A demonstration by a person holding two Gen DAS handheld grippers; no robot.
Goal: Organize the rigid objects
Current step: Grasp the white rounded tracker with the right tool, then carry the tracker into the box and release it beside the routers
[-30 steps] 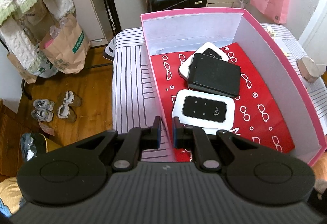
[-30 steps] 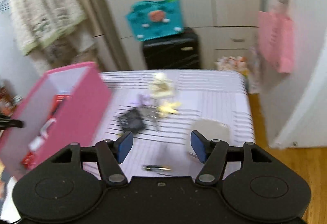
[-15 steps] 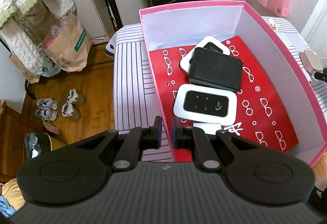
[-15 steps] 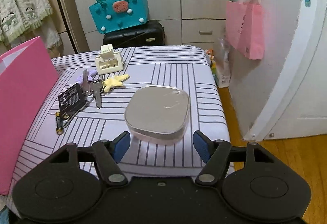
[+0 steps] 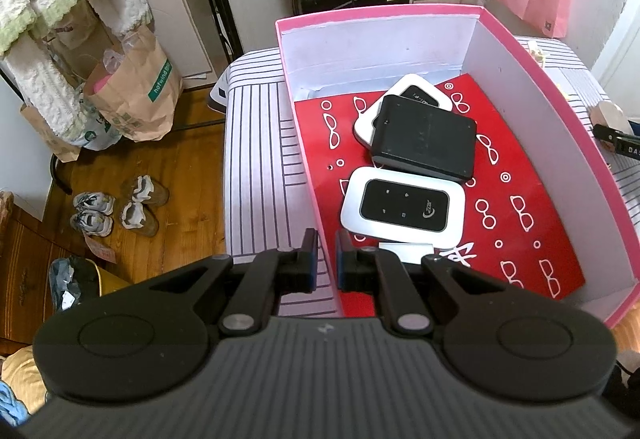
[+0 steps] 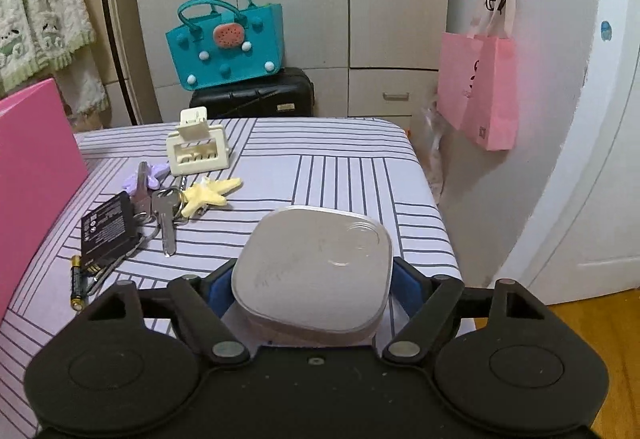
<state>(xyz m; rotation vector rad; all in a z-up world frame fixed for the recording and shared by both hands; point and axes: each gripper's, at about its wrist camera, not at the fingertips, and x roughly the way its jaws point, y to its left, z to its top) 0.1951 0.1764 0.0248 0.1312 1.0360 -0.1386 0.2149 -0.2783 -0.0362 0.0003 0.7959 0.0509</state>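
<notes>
I have my left gripper (image 5: pixel 324 259) clamped on the near wall of the pink cardboard box (image 5: pixel 560 111), one pad outside and one inside. Left of the box the striped tablecloth (image 5: pixel 256 175) lies bare. Inside, on a red sheet printed with white glasses (image 5: pixel 516 215), I see a white pocket router with a black face (image 5: pixel 402 205) nearest that wall; behind it a flat black rectangular device (image 5: pixel 426 137) lies partly on top of a second white router (image 5: pixel 416 93).

My right gripper (image 6: pixel 310 281) is right of the box, its jaws opening, blue pads flanking a silver rounded-square tin (image 6: pixel 316 267) that sits between them on the cloth; I cannot tell whether the pads touch it. Between box and tin lie an AA battery (image 6: pixel 77 287), a black battery pack (image 6: pixel 107 233), silver keys (image 6: pixel 164 219) with a lilac charm (image 6: pixel 150 175) and a yellow starfish charm (image 6: pixel 208 193), and further back a cream plastic clip stand (image 6: pixel 196 151). Nothing stands between tin and box but these.
</notes>
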